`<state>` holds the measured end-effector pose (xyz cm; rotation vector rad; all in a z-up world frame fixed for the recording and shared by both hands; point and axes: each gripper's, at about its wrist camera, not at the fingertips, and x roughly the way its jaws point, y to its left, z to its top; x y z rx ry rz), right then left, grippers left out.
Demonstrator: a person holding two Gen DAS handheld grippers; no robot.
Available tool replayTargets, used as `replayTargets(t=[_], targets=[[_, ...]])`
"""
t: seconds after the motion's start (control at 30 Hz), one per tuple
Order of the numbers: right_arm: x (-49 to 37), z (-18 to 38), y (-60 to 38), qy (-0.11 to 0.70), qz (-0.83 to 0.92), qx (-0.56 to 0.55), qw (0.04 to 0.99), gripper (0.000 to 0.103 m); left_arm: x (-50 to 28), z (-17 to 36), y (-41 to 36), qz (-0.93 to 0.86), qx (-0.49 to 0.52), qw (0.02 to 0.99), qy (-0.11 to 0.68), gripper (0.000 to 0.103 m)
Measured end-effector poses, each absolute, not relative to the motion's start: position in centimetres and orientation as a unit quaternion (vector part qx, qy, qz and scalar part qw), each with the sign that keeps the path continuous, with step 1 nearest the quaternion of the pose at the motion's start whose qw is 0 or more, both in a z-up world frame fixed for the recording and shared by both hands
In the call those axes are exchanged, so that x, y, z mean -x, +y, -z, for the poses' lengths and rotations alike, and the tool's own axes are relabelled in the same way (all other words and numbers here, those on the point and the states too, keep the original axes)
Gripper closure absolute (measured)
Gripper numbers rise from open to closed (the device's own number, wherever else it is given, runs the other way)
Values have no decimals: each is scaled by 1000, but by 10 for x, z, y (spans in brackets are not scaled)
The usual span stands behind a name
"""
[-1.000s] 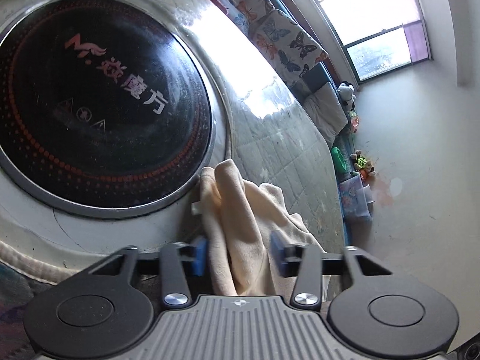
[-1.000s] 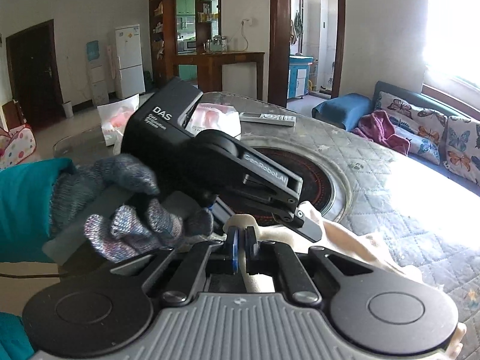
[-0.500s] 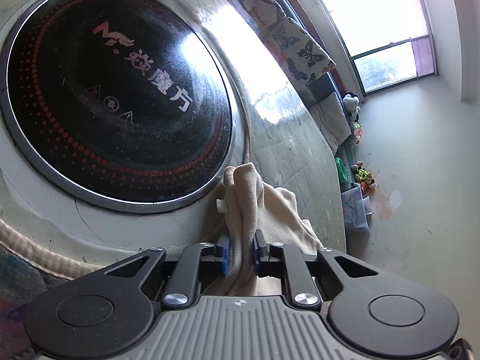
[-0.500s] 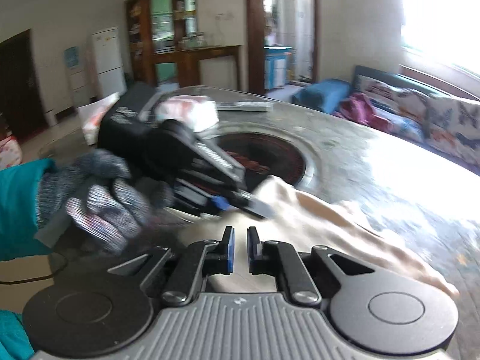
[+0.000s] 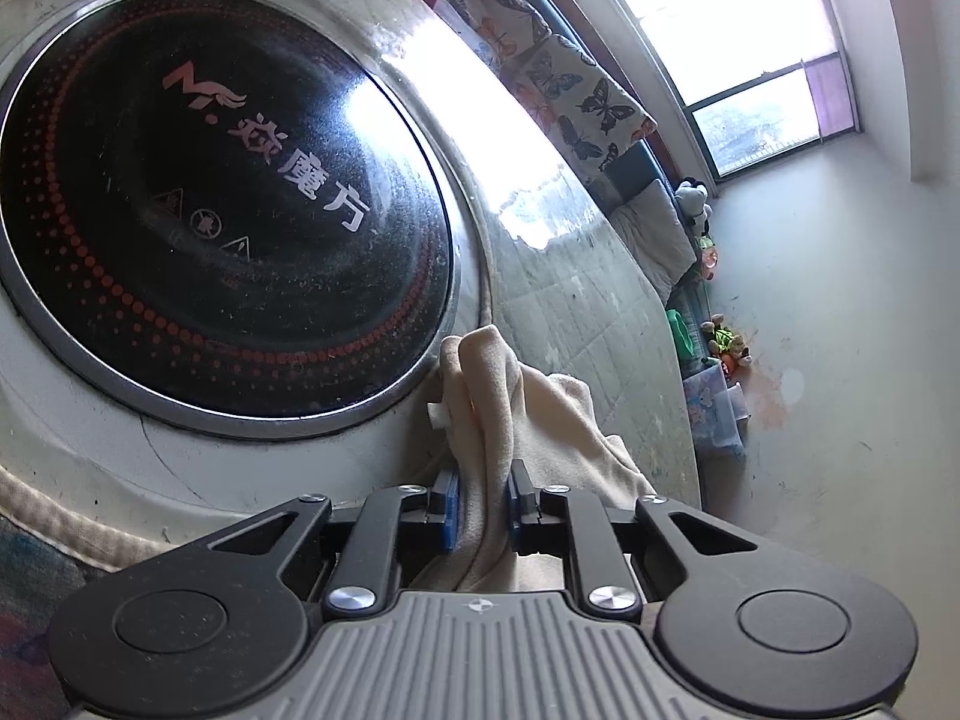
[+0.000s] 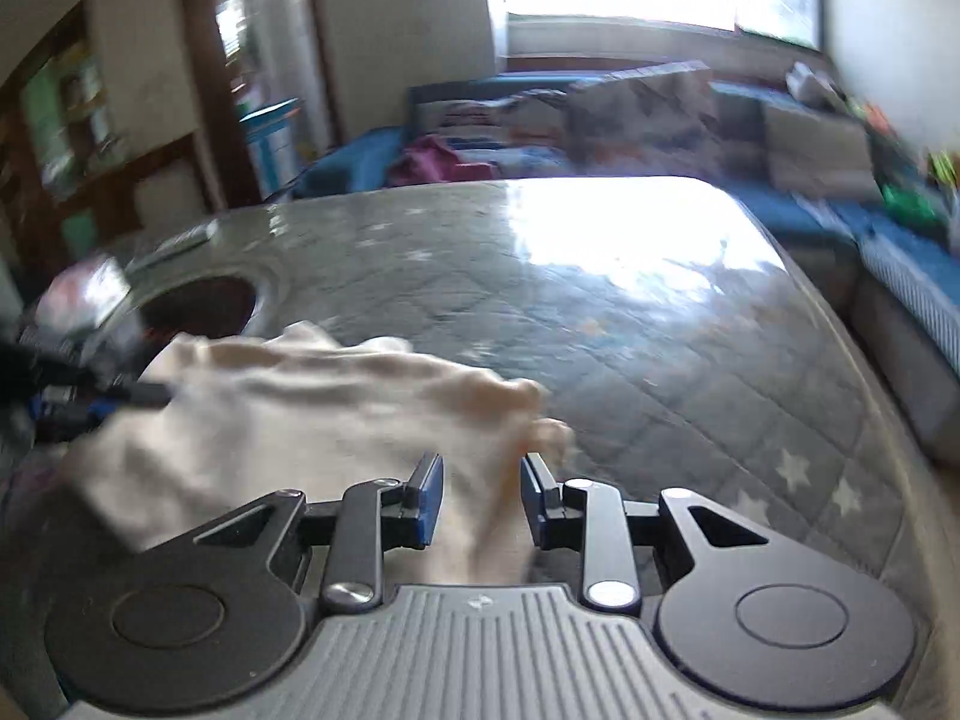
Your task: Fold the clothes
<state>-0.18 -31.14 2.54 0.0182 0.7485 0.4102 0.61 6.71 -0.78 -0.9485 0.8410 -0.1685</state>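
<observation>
One cream garment (image 5: 528, 420) lies on one round table (image 5: 576, 300), whose glass top holds one black induction plate (image 5: 222, 198) toward ten o'clock in the left wrist view. Two grippers show: the left gripper (image 5: 483, 507) at six o'clock in its own view and at nine o'clock (image 6: 90, 402) in the right wrist view, and the right gripper (image 6: 480, 498) at six o'clock. At one o'clock beyond the table stand two butterfly-print cushions (image 5: 576, 96) and one window (image 5: 750, 42).

Bunched cream cloth (image 5: 498, 420) on table
</observation>
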Motion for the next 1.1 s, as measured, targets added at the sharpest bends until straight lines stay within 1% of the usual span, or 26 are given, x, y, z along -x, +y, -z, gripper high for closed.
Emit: replayTargets(t=[0.07,0.1,0.17,0.27,0.4,0.43,0.47,0.5,0.53,0.57,0.83,1.1], targets=[[-7,-18,-324,372,-191,-41,907,68,-5,8,66,78,440,804,393,86],[-12,-14,-331,376,-187,-57,906,68,-4,7,66,78,439,804,393,86],[-18,-5,-337,380,-183,-79,903,63,-3,7,65,77,434,807,393,87],[-22,2,-344,379,-186,-117,899,61,-3,5,64,76,430,809,394,87],[-22,5,-337,369,-185,-117,903,62,-4,2,58,73,419,815,394,87],[-22,5,-334,367,-185,-115,904,64,-5,1,56,72,416,816,394,87],[-22,5,-332,366,-185,-112,905,73,-4,1,55,71,414,818,394,87],[-22,5,-331,367,-187,-111,904,77,-4,0,54,70,412,819,393,87],[-22,5,-330,368,-189,-110,904,85,-3,-1,53,69,410,820,393,88],[-21,4,-330,366,-190,-113,904,88,-2,-3,52,67,408,822,391,88],[3,-18,-334,318,-184,-102,924,91,-5,-30,33,95,368,847,370,90],[18,-50,-363,276,-146,-96,945,91,-26,-56,-13,150,337,855,365,90]])
